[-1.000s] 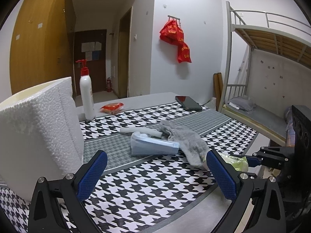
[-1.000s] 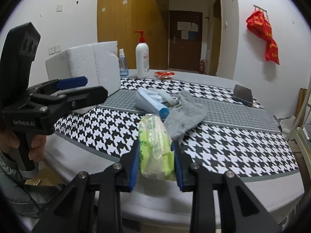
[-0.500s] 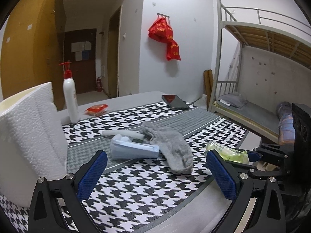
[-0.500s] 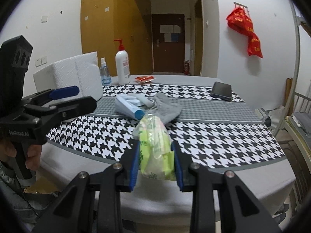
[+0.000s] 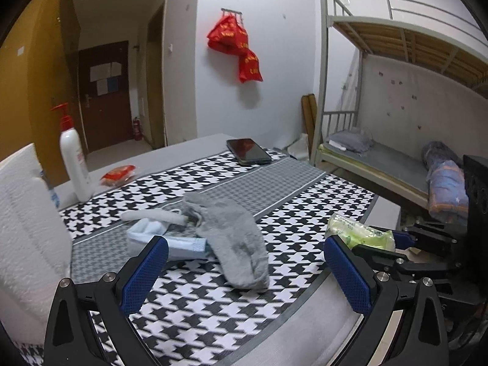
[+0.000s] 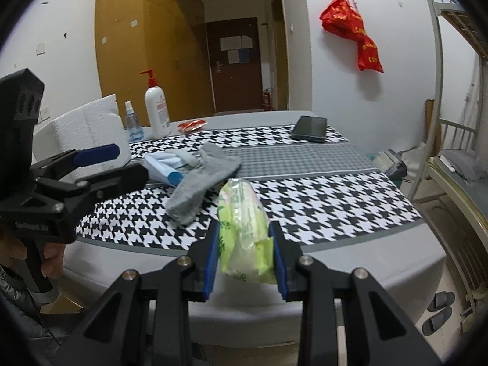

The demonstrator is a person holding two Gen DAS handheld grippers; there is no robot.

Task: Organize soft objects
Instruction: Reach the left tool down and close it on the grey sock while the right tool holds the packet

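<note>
I am lifting the tissue pack (image 6: 244, 228) off the surface's (image 6: 350, 201) near edge, my right tongs (image 6: 245, 259) pinching it, left tongs (image 5: 244, 271) gaping empty, sock (image 5: 235, 241) waiting mid-surface.

We were in a dormitory-style bedroom: a metal bunk bed (image 5: 393, 97) stood by the wall with folded bedding (image 5: 446, 183) on its lower mattress, slippers (image 6: 439, 308) lay on the floor, a wooden wardrobe (image 6: 146, 45) lined the hallway to a door (image 6: 236, 64), and a cloth-covered table (image 6: 335, 164) held a phone (image 6: 309, 128).
</note>
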